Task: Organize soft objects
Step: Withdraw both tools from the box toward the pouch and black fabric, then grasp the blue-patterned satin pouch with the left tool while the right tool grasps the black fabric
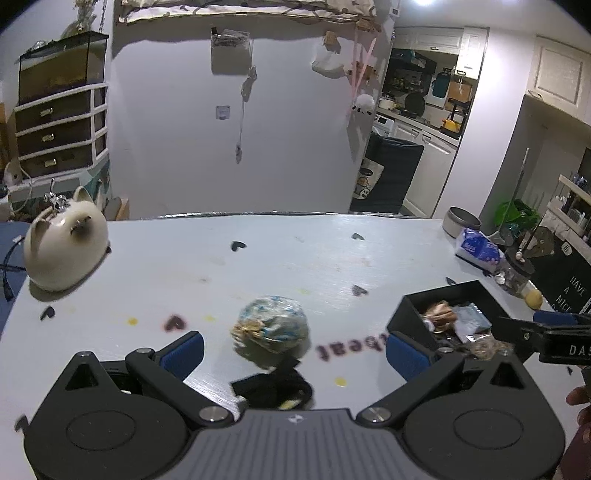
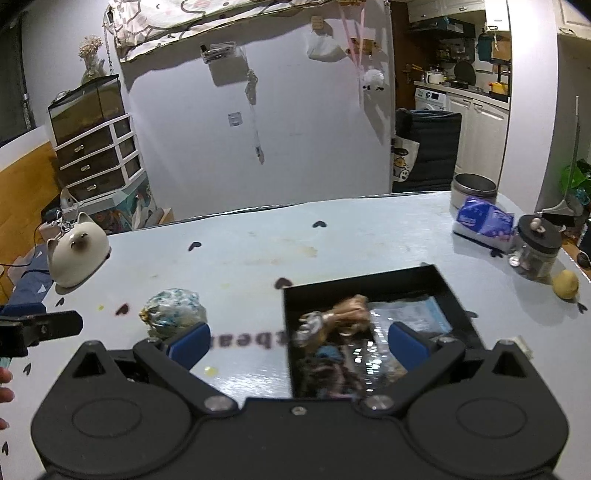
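Now centre the wide-open left gripper (image 1: 294, 345) around the bundle (image 1: 270, 329), squeeze gently, then lift toward the box (image 2: 369, 291); right gripper (image 2: 297, 341) hovers there, spread and empty.

one wrapped bundle (image 1: 271, 326), one black tray (image 2: 373, 291), perhaps three items inside

Dim room, ceiling lamp (image 1: 424, 2) glare, fisheye edges dark, slight blur.

A cat-shaped ceramic pot (image 1: 66, 247), tissue pack (image 2: 484, 221), lidded jar (image 2: 537, 251) and lemon (image 2: 565, 283) sit apart.
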Action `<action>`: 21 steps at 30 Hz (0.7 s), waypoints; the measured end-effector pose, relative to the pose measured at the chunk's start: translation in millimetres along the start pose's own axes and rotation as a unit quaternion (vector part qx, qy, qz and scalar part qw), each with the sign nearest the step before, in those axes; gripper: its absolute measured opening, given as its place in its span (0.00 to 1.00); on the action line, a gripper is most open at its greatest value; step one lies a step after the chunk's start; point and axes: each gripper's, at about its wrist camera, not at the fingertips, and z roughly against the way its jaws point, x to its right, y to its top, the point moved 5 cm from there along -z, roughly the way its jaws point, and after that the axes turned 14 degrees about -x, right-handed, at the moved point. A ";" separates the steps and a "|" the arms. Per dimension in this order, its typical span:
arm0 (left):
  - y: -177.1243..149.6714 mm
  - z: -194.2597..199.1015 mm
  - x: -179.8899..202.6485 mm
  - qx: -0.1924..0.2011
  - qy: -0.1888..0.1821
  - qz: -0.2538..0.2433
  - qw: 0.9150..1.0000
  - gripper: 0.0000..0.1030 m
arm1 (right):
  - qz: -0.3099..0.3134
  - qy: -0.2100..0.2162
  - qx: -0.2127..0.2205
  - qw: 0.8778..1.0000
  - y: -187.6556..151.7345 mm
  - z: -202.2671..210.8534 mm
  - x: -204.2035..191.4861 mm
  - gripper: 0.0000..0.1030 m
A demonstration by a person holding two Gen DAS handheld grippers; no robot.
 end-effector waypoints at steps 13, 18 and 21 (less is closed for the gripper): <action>23.3 -29.8 -47.9 -0.008 -0.030 -0.047 0.998 1.00 | 0.062 0.018 -0.038 0.997 1.0 -42.6 -66.8 1.00; 39.3 -58.0 -52.0 -0.023 -0.072 -0.081 0.994 1.00 | 0.103 0.030 -0.062 0.992 -0.8 -61.4 -86.2 1.00; 48.8 -82.6 -54.3 -0.049 -0.087 -0.084 0.991 0.99 | 0.115 0.031 -0.078 0.990 -1.4 -71.8 -92.2 1.00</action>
